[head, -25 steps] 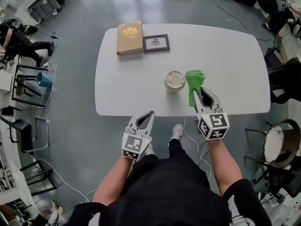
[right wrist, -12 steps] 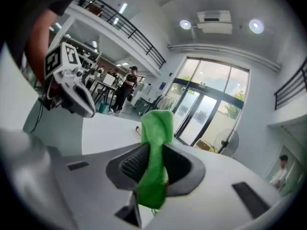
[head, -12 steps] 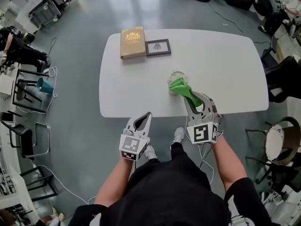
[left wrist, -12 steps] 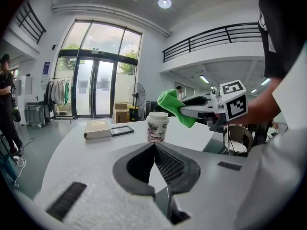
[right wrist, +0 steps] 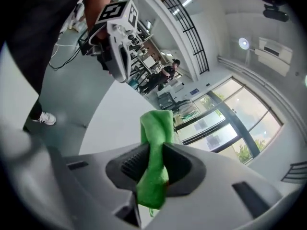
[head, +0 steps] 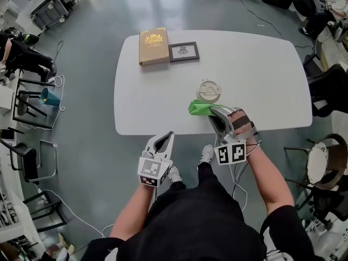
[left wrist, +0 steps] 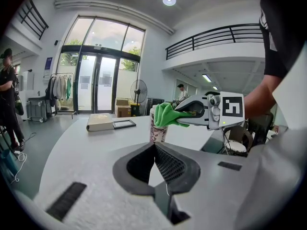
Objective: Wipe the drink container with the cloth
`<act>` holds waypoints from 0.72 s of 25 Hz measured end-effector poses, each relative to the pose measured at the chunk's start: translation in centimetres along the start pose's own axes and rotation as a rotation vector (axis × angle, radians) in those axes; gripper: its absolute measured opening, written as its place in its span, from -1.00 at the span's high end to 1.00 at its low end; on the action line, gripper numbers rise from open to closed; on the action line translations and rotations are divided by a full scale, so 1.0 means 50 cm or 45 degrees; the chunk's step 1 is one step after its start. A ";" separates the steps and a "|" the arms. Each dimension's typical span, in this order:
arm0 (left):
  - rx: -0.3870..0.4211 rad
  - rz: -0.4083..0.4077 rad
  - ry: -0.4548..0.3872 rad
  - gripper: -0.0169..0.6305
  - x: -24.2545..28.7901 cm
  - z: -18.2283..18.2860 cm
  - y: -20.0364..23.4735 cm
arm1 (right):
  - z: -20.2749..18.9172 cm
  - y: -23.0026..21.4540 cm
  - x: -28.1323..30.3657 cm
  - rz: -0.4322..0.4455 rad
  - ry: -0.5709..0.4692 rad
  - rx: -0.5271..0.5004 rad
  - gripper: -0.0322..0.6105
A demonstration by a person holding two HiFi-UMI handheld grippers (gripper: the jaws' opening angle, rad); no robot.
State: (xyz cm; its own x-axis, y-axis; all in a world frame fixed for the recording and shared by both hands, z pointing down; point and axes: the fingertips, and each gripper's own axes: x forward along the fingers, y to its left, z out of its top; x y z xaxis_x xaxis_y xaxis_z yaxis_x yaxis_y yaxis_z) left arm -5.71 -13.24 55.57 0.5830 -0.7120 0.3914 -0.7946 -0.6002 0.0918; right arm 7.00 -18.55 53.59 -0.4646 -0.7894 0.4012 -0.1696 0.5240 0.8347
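The drink container [head: 209, 91], a pale patterned cup with a lid, stands upright on the white table [head: 261, 69], near its front edge. My right gripper [head: 210, 111] is shut on a green cloth [head: 199, 108] and holds it against the cup's near side. In the left gripper view the cloth [left wrist: 167, 114] covers the upper part of the cup [left wrist: 157, 133], with the right gripper [left wrist: 184, 113] reaching in from the right. The cloth [right wrist: 154, 143] sits pinched between the right jaws. My left gripper [head: 165, 138] hangs shut and holds nothing, off the table's front edge.
A tan book [head: 152, 45] and a small dark picture frame [head: 183, 51] lie at the table's far left. Chairs and stools [head: 32, 102] stand on the grey floor to the left, a black chair [head: 329, 91] and a round stool [head: 323, 170] to the right.
My right gripper has swung the cloth from the cup's right side round to its near-left side, rolling as it went. The left gripper has hardly moved.
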 end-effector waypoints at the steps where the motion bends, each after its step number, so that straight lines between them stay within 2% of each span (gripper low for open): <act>1: 0.000 0.001 0.002 0.92 0.001 -0.001 0.000 | -0.007 0.008 0.006 0.013 0.009 -0.025 0.61; 7: -0.015 -0.008 0.022 0.92 0.007 -0.025 0.001 | -0.038 0.043 0.041 0.075 0.035 -0.161 0.61; 13: -0.024 -0.002 0.040 0.92 0.015 -0.042 0.003 | -0.056 0.074 0.061 0.145 0.050 -0.170 0.61; 18: -0.024 -0.013 0.062 0.92 0.016 -0.067 0.005 | -0.070 0.106 0.080 0.193 0.084 -0.128 0.61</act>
State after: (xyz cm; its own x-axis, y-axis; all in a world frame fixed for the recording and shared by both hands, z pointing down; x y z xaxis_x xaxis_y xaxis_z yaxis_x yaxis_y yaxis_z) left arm -6.04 -12.74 58.97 0.5824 -0.6869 0.4346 -0.7920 -0.5999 0.1132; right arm 7.31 -20.06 60.92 -0.4199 -0.7246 0.5464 -0.0125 0.6067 0.7948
